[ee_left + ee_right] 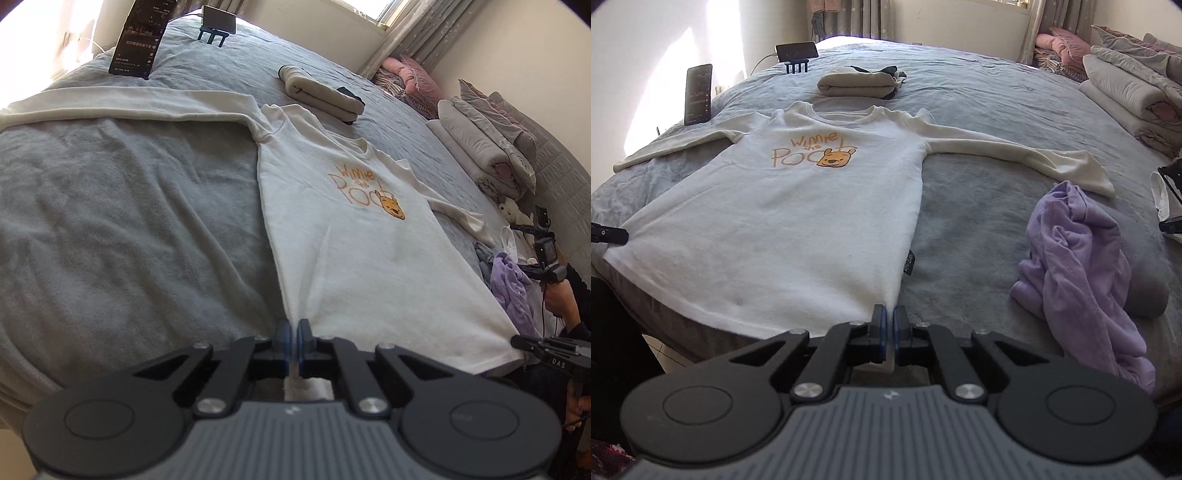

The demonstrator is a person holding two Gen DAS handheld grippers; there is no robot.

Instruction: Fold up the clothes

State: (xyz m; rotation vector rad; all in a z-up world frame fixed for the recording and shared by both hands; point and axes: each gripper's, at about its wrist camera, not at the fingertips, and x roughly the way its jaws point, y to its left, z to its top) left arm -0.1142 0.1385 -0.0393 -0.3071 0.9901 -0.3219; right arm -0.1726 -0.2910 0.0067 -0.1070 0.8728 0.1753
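A white long-sleeved shirt (354, 236) with an orange "Winnie the Pooh" print lies flat, front up, sleeves spread, on the grey bed; it also shows in the right wrist view (783, 221). My left gripper (294, 332) is shut on the shirt's bottom left hem corner at the bed's near edge. My right gripper (889, 321) is shut on the bottom right hem corner. The right gripper also shows in the left wrist view (532, 345) at the far hem corner.
A crumpled lilac garment (1082, 273) lies right of the shirt. A folded beige garment (857, 85) sits beyond the collar. Two phones on stands (699, 94) (796, 51) stand at the far side. Folded quilts and pillows (1130, 88) are stacked at right.
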